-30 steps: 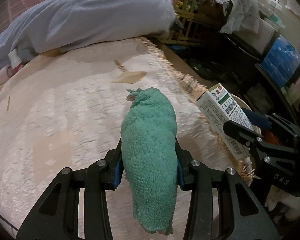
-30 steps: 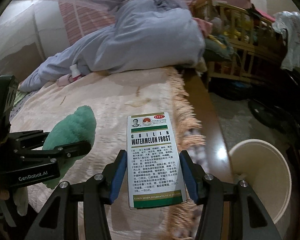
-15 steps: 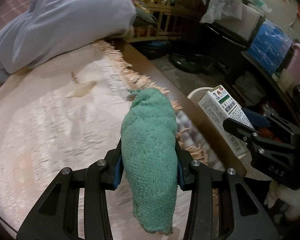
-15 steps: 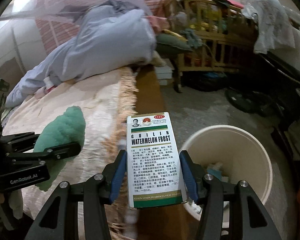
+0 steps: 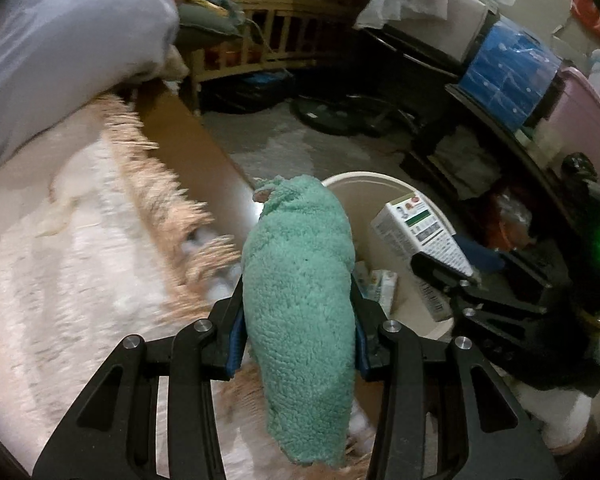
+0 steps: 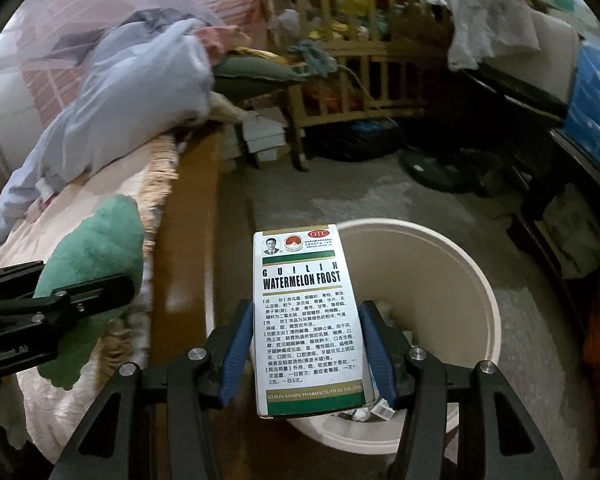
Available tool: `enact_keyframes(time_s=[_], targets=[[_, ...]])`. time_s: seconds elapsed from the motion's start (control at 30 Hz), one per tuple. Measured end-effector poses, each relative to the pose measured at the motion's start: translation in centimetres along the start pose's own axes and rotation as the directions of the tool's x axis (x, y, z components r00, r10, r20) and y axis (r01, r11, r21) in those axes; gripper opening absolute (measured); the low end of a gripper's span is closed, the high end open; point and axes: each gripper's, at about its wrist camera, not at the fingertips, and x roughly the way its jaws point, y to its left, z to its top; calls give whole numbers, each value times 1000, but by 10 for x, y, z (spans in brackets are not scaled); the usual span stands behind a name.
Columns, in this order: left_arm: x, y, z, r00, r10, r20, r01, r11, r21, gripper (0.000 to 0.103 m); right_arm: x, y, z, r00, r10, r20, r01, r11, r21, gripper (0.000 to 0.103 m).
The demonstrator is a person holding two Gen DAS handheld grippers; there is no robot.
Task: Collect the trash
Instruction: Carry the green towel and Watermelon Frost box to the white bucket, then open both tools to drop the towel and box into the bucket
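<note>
Carry-to-bin step in hand: the right tool (image 6: 306, 354) grips a medicine box (image 6: 306, 316) directly above the open waste bin (image 6: 452, 276), the left tool (image 5: 298, 330) clamps a green cloth (image 5: 300, 296) short of the bin's near rim, so next comes release over the opening.

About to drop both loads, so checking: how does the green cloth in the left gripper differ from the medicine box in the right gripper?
The green cloth is soft and fuzzy; the medicine box is rigid, flat and printed. The cloth droops past its gripper; the box stands straight. The box shows over the bin; the cloth by its rim. Both are clamped.
</note>
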Motion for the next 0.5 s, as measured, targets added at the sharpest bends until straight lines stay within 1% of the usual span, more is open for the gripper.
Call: enact_keyframes(time_s=[0.13, 0.23, 0.33, 0.4, 0.5], targets=[[14, -13, 8, 999, -46, -12, 46, 999, 0, 41, 8, -19, -4, 1000, -17, -18, 18, 999, 44, 52], [24, -17, 14, 997, -81, -17, 81, 996, -28, 42, 13, -28, -7, 999, -26, -30, 28, 998, 64, 52], [29, -18, 18, 993, -121, -13, 120, 991, -56, 48, 16, -35, -7, 999, -37, -33, 39, 996, 81, 52], [30, -19, 20, 989, -147, -2, 146, 987, -67, 55, 18, -39, -7, 998, -45, -34, 48, 994, 96, 52], [26, -20, 21, 987, -158, 23, 159, 985, -63, 60, 23, -44, -9, 996, -62, -59, 69, 991, 115, 52]])
